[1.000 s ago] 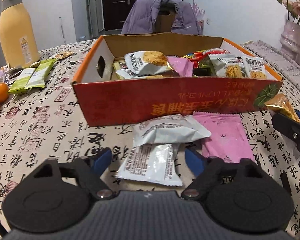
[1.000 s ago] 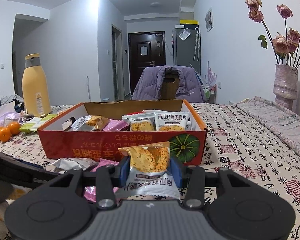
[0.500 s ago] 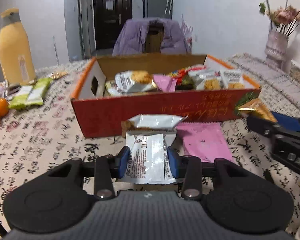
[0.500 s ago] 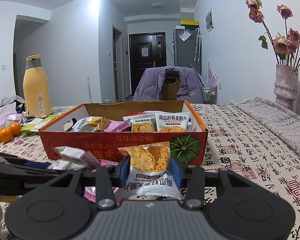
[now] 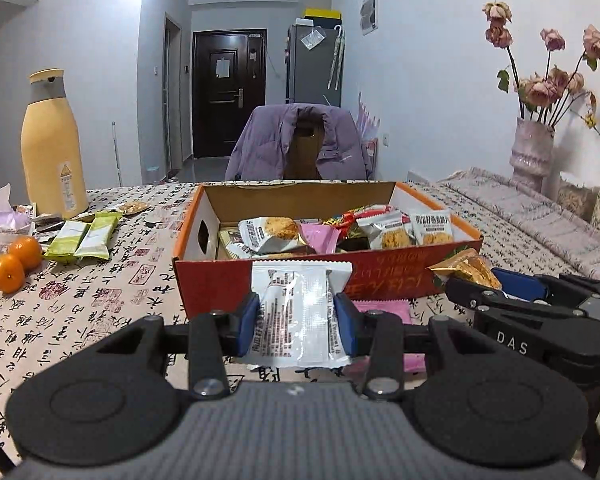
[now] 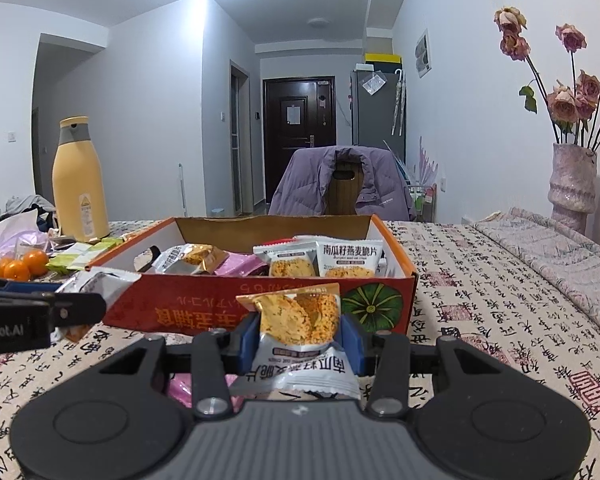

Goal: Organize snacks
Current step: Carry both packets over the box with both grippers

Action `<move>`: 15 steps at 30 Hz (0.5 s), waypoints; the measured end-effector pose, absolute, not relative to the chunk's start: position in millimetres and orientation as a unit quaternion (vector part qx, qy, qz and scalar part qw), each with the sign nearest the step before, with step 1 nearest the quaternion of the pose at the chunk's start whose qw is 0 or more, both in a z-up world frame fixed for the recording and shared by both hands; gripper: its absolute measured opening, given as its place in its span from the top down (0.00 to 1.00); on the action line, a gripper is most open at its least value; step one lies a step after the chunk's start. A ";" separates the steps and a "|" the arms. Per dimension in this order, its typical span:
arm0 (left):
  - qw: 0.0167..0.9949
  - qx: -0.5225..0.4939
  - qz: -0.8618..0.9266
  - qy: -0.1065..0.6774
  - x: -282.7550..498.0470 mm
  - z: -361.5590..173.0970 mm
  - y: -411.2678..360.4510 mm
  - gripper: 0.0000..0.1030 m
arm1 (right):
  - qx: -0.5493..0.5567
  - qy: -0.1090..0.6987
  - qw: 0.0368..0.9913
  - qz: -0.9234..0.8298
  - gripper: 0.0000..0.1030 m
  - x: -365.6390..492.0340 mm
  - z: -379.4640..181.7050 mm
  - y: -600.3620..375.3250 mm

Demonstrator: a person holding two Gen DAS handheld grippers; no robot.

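Note:
A red and orange cardboard box [image 5: 380, 280] holding several snack packets stands on the table; it also shows in the right wrist view [image 6: 228, 312]. My left gripper [image 5: 298, 316] is shut on a white snack packet [image 5: 300, 312] and holds it lifted in front of the box's near wall. My right gripper [image 6: 298, 338] is shut on a white and gold oat crisp packet [image 6: 300, 332], also raised before the box. A pink packet [image 5: 384, 308] lies on the table under the left gripper.
A yellow bottle [image 5: 54, 148], green packets [image 5: 82, 236] and oranges [image 5: 8, 268] sit at the left. A vase of dried roses [image 5: 532, 152] stands at the right. A chair with a purple jacket [image 5: 300, 144] is behind the table.
My left gripper closed on the white packet on the table and lifted it up in front of the box. The right gripper held its packet and rose slightly.

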State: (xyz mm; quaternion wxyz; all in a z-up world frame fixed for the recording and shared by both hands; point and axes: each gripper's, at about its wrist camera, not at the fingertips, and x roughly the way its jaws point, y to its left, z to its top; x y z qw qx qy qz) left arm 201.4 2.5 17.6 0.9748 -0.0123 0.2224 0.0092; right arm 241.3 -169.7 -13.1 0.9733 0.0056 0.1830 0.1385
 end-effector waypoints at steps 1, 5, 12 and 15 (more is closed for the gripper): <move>0.975 -0.014 0.009 0.220 201.3 18.9 2.6 0.60 | 0.007 0.182 0.974 0.138 0.58 240.1 -11.7 -170.8; 0.977 -0.016 0.008 0.213 201.3 23.4 4.3 0.60 | 0.010 0.176 0.975 0.135 0.58 235.8 -1.6 -175.0; 0.982 -0.020 0.009 0.190 215.7 42.4 7.8 0.60 | 0.002 0.157 0.978 0.138 0.58 241.7 33.1 -172.6; 0.983 -0.020 0.009 0.182 224.6 50.3 10.1 0.60 | -0.007 0.148 0.979 0.137 0.58 248.7 48.6 -167.0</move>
